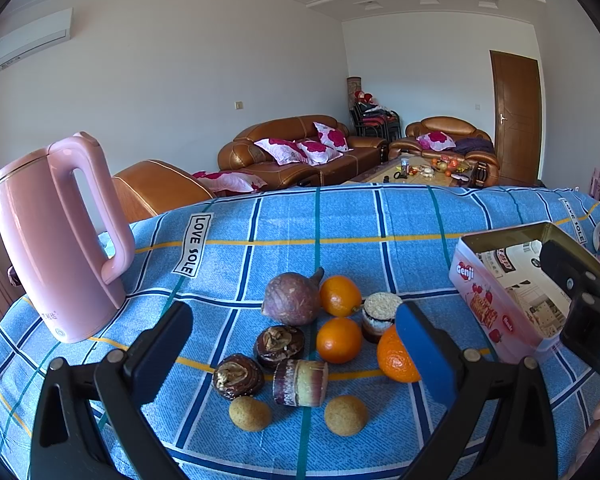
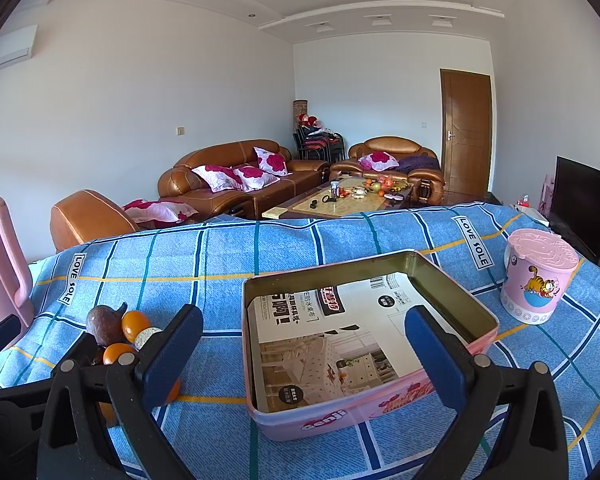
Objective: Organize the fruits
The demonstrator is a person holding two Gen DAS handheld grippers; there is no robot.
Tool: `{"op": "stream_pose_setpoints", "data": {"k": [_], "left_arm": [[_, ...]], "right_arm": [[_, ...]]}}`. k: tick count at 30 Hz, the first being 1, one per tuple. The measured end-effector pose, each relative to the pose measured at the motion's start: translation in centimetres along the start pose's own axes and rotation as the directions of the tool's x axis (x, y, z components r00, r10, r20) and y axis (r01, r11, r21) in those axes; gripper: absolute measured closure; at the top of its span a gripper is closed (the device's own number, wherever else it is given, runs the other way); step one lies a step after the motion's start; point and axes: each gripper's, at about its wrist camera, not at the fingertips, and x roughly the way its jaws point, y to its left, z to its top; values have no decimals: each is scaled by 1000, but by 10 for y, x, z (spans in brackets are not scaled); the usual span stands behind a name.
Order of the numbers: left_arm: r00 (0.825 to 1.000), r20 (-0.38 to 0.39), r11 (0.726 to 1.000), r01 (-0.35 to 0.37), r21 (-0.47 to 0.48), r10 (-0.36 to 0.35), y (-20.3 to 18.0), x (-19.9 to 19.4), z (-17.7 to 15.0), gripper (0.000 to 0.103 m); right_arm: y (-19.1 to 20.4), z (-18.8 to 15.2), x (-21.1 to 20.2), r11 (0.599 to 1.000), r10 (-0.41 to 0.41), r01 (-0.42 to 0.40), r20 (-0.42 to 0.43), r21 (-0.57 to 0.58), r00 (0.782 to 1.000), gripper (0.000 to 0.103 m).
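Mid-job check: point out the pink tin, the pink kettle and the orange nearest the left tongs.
pink tin [image 2: 452, 280], right wrist view, on its inner far wall.
pink kettle [image 1: 40, 248], left wrist view, on the middle of its body.
orange [image 1: 394, 362], left wrist view, on the peel showing beside the blue pad.

white walls, brown leather sofas [image 2: 236, 176] (floral cushions), wooden door [image 2: 466, 132].

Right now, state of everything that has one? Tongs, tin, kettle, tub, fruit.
Left tongs: open, empty, above the fruit pile.
Right tongs: open, empty, over the tin.
Pink tin: lid off, upright, no fruit inside, only a printed sheet.
Pink kettle: upright, lid shut.
Pink tub: upright, lid on.
Oranges: loose on the cloth, none in the tin.
Door: shut.
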Motion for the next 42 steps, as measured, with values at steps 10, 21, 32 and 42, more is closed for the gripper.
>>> {"op": "stream_pose_setpoints", "data": {"k": [10, 21, 32, 42], "left_arm": [[1000, -1, 1000, 0, -1, 0, 0, 0, 0, 0], [1000, -9, 1000, 2, -6, -2, 0, 0, -1, 0], [999, -36, 1000, 8, -17, -9, 4, 7, -2, 0], [990, -61, 989, -128, -75, 124, 64, 18, 20, 0]], "right_arm": [[0, 0, 1, 1000, 2, -2, -3, 3, 1000, 1], [1, -1, 1, 1000, 13, -13, -9, 1, 1000, 1], [3, -3, 2, 999, 33, -33, -25, -4, 999, 1], [19, -7, 0, 987, 141, -144, -43, -68, 989, 31]]}}
